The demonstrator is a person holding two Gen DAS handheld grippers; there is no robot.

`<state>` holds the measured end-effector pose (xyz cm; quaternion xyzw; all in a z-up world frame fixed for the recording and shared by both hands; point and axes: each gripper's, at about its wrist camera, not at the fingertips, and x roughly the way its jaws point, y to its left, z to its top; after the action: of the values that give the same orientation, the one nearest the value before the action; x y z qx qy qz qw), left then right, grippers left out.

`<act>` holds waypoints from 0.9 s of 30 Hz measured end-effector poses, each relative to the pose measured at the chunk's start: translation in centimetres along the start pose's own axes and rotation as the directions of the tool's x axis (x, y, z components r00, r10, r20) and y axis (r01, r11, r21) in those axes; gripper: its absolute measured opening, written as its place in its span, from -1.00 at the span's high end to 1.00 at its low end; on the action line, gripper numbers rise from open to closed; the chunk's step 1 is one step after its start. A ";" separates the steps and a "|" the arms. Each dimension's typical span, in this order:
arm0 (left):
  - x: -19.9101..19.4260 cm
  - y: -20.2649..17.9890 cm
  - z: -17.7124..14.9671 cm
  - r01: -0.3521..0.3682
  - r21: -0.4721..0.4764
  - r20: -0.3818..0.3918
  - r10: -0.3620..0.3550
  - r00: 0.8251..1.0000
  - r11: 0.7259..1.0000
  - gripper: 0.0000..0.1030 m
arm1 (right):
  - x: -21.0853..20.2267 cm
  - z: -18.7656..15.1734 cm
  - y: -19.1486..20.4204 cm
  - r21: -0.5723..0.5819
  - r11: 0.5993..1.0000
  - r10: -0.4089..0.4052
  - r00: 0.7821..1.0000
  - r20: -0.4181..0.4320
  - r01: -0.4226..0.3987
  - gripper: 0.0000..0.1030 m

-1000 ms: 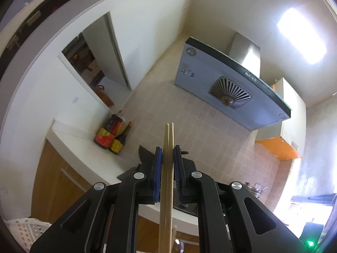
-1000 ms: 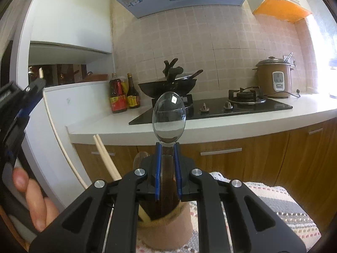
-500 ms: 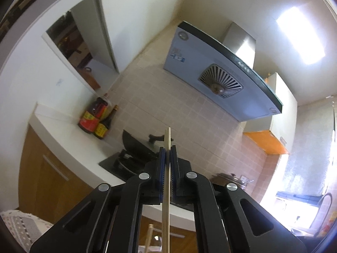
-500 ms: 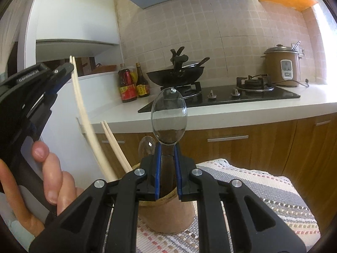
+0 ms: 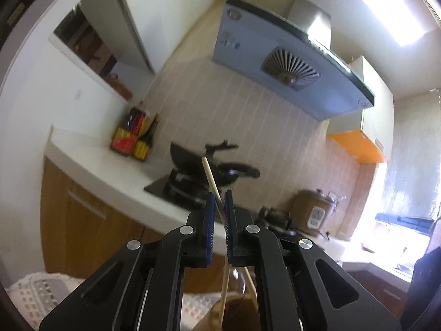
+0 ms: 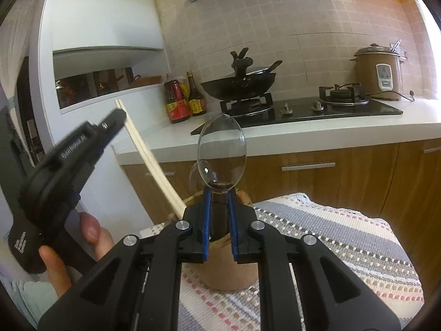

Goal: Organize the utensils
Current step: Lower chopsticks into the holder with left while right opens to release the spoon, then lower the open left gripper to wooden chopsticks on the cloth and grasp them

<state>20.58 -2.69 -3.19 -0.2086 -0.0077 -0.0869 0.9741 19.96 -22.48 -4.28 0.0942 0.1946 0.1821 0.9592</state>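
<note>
My right gripper (image 6: 219, 193) is shut on the dark handle of a clear plastic spoon (image 6: 222, 154), bowl up, just above a brown utensil cup (image 6: 228, 273) on a woven mat (image 6: 330, 237). A second clear spoon (image 6: 194, 175) stands in the cup behind it. My left gripper (image 5: 217, 197) is slightly parted, with a wooden chopstick (image 5: 210, 178) leaning loosely between its blue pads (image 5: 210, 220). In the right wrist view the left gripper (image 6: 115, 117) is at the left, and the pair of chopsticks (image 6: 150, 160) slants down into the cup. The cup (image 5: 234, 311) shows dimly below the left fingers.
A white counter (image 6: 303, 129) with wooden cabinets (image 6: 330, 173) runs behind. On it are sauce bottles (image 6: 182, 102), a black wok (image 6: 239, 82) on a gas hob, and a brown rice cooker (image 6: 379, 73). A range hood (image 5: 289, 66) hangs above. A white wall shelf (image 6: 104, 82) is at the left.
My left gripper has lowered and tilted, its jaws have parted a little, and the chopsticks now lean into the cup. My right gripper with the spoon has come lower over the cup.
</note>
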 end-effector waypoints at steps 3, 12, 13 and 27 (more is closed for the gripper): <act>-0.7 -0.4 0.0 0.013 0.054 -0.013 -0.012 1.000 0.998 0.92 | -0.2 0.2 0.4 -0.013 1.000 -0.001 1.000 -0.010 0.001 0.81; -0.4 -1.2 1.5 0.042 0.143 -0.001 -0.042 0.999 0.989 0.94 | 0.6 0.3 -0.2 -0.001 0.999 -0.043 0.997 -0.063 0.043 0.81; -0.9 -0.6 1.6 0.042 0.135 -0.014 -0.040 0.999 0.990 0.94 | 0.5 0.2 -0.2 -0.005 0.999 -0.045 0.997 -0.070 0.045 0.81; -4.4 14.0 2.5 -0.199 -0.136 -0.454 0.118 0.883 0.971 0.04 | -1.5 -0.8 0.7 -0.031 1.000 -0.005 0.981 -0.193 0.000 0.09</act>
<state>18.76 11.60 -6.81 -0.2695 0.2389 -0.0521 0.9314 18.07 -22.29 -4.33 0.0613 0.2839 0.1921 0.9374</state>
